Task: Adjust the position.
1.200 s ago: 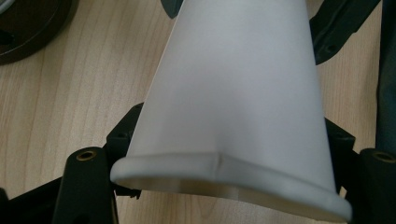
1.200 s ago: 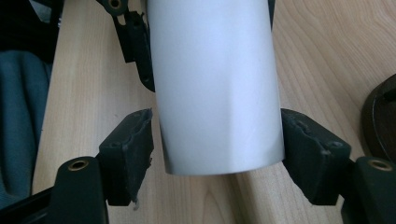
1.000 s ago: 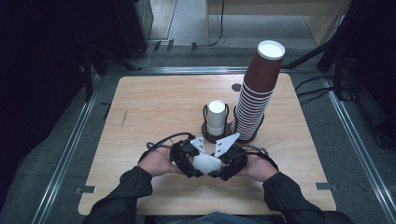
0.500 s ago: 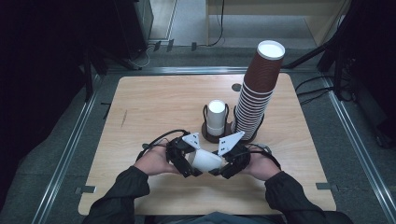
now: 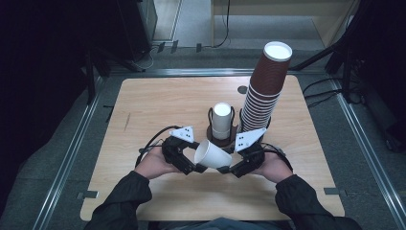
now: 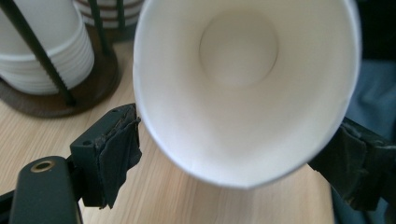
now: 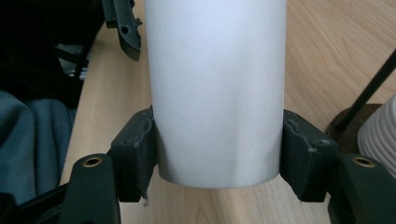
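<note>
Wooden table (image 5: pixel 143 105) beneath; white paper cup (image 5: pixel 212 154) held on its side, base clamped by right gripper (image 5: pixel 229 168), mouth between opened, non-gripping left gripper (image 5: pixel 191 167) pads (image 6: pixel 116 149).

white cup (image 5: pixel 212 154) lifted off holder (image 5: pixel 222 135), left tool (image 5: pixel 191 163) released

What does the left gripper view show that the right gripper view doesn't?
Left gripper view: the white cup's open mouth and inside bottom, rim between the left tool's pads, which stand open around it. Right gripper view: the cup's plain outside wall, clamped near its base by the right tool, plus a grey sleeve. Both: the wooden table and the stacked white cups in the holder.
</note>
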A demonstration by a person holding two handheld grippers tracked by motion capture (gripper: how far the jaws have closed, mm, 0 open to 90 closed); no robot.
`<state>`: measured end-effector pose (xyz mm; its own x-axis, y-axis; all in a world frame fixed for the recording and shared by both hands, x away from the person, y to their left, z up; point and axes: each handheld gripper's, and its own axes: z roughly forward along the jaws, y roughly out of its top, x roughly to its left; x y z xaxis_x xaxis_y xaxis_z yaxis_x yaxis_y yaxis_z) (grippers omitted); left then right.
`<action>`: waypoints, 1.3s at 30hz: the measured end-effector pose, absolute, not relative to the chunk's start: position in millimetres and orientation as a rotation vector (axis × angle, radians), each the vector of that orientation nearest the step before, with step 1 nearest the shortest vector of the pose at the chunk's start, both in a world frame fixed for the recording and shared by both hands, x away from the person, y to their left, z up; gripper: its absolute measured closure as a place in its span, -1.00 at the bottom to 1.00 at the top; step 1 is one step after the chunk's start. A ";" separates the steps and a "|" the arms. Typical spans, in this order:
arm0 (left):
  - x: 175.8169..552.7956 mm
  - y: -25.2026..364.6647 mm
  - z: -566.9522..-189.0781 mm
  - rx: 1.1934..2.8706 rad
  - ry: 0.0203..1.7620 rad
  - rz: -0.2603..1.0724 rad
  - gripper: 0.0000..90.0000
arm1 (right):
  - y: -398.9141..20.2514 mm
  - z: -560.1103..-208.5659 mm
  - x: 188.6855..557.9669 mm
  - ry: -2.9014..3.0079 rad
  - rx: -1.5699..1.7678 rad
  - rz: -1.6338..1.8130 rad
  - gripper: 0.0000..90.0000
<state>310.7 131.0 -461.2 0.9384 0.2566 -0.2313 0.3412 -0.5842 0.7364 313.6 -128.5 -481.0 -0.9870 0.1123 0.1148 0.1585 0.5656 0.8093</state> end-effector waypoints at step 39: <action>311.3 123.0 -457.4 2.426 0.386 -0.086 -0.23 | -105.7 -497.5 310.0 -2.785 -0.295 -1.253 -0.48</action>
<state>311.3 123.0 -457.4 0.9540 0.2534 -0.1605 0.2976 -0.7318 0.6132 310.0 -105.7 -497.5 -0.9789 0.1441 0.1450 0.2041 0.6483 0.7335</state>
